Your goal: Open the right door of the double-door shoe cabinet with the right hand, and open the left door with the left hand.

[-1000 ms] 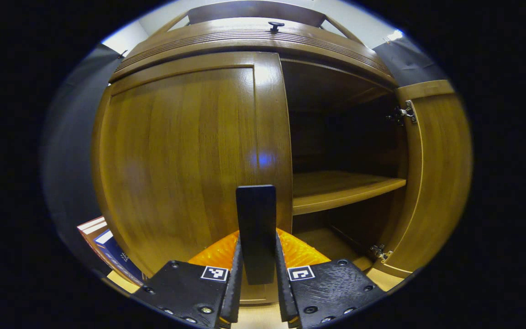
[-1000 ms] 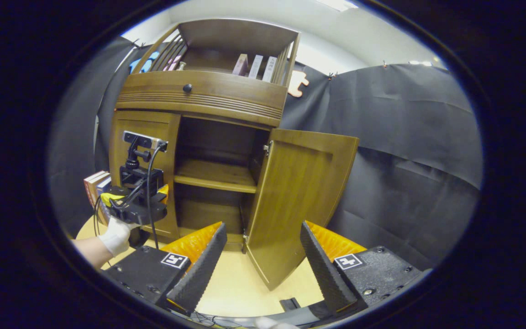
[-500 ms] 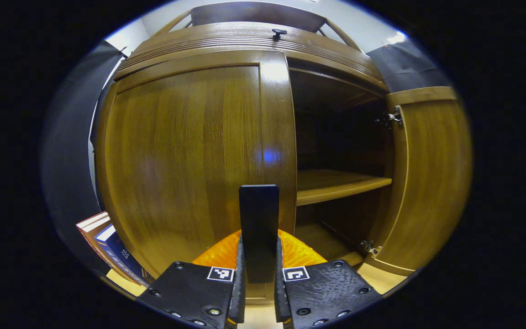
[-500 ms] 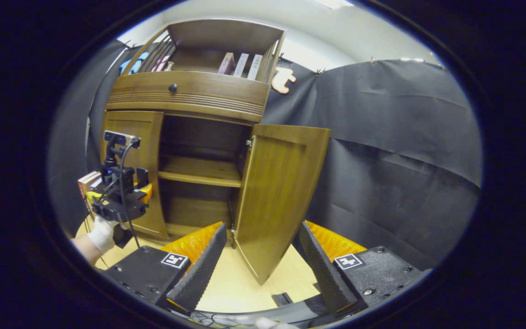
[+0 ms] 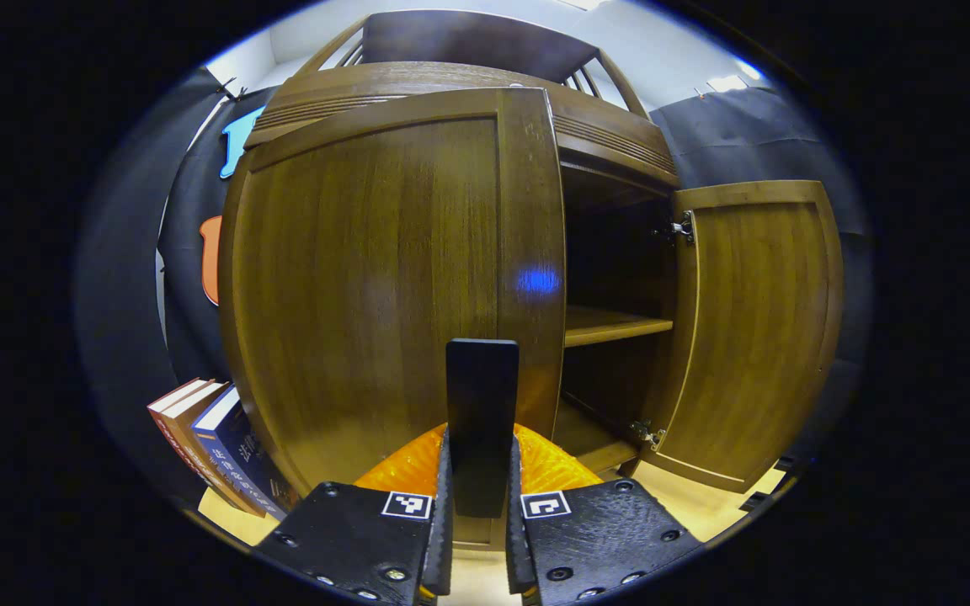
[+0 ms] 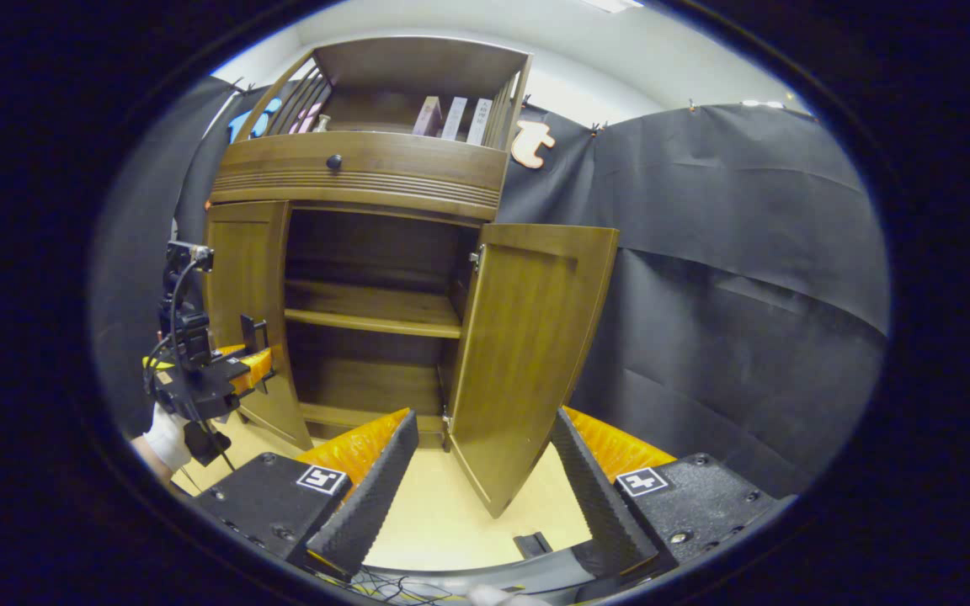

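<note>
- The left gripper (image 5: 477, 522) was clamped on the dark handle (image 5: 482, 396) of the left door (image 5: 384, 278), both fingers pressing its sides
- That door stood partly swung out from the shoe cabinet (image 6: 367, 181)
- The right door (image 6: 527, 353) stood wide open
- The right gripper (image 6: 481, 480) hovered with jaws apart, holding nothing
- Books (image 5: 215, 438) leaned beside the cabinet

A staged booth dressed as a home corner is shown, not a lived-in room. A wooden shoe cabinet (image 6: 350, 278) is set on a pale floor (image 6: 443, 513), with black cloth (image 6: 729, 278) hung as walls at 3 o'clock and 9 o'clock. Books (image 6: 451, 118) are stood on its top shelf, and more books (image 5: 215, 446) are leaned at 8 o'clock.
</note>
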Demonstrator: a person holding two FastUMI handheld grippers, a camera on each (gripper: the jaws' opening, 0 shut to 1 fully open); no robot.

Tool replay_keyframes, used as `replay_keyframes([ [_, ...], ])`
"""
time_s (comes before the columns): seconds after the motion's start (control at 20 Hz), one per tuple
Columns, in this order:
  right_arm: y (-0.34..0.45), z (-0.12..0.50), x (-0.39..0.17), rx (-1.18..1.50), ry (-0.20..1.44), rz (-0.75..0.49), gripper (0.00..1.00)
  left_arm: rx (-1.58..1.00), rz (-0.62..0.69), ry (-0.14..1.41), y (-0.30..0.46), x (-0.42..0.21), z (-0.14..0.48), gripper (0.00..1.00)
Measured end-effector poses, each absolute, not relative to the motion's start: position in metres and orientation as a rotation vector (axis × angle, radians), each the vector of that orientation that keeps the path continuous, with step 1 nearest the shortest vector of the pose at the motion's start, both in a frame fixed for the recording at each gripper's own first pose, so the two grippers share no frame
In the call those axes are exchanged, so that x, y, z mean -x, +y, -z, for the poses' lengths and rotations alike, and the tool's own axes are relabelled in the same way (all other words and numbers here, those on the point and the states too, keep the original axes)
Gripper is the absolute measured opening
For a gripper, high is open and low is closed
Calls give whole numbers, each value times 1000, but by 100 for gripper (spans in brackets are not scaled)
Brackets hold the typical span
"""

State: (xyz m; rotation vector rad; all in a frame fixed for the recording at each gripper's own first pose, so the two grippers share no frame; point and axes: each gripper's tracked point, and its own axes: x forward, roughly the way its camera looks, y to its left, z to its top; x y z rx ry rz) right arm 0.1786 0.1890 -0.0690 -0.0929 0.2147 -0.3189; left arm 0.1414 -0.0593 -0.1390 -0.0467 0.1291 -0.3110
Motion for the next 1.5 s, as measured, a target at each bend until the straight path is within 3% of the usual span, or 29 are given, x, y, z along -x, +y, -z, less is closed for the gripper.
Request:
replay_keyframes([
  [0.55, 199, 75, -180, 80, 215, 261, 100, 67, 292, 150, -19, -91, 142, 24],
  [1.05, 240, 91, -196, 54, 207, 114, 100, 21, 122, 168, 62, -43, 145, 24],
  [1.1, 245, 92, -200, 53, 210, 98, 100, 14, 102, 175, 70, -41, 145, 32],
  [1.15, 249, 92, -201, 52, 208, 79, 100, 10, 82, 183, 79, -39, 145, 24],
  [1.25, 259, 92, -205, 44, 203, 42, 100, 7, 53, 194, 99, -30, 147, 23],
  [1.3, 264, 93, -208, 44, 203, 26, 100, 6, 24, 187, 110, -34, 149, 6],
  [1.5, 276, 91, -213, 51, 200, -27, 100, 29, -20, 183, 140, -32, 148, 0],
])
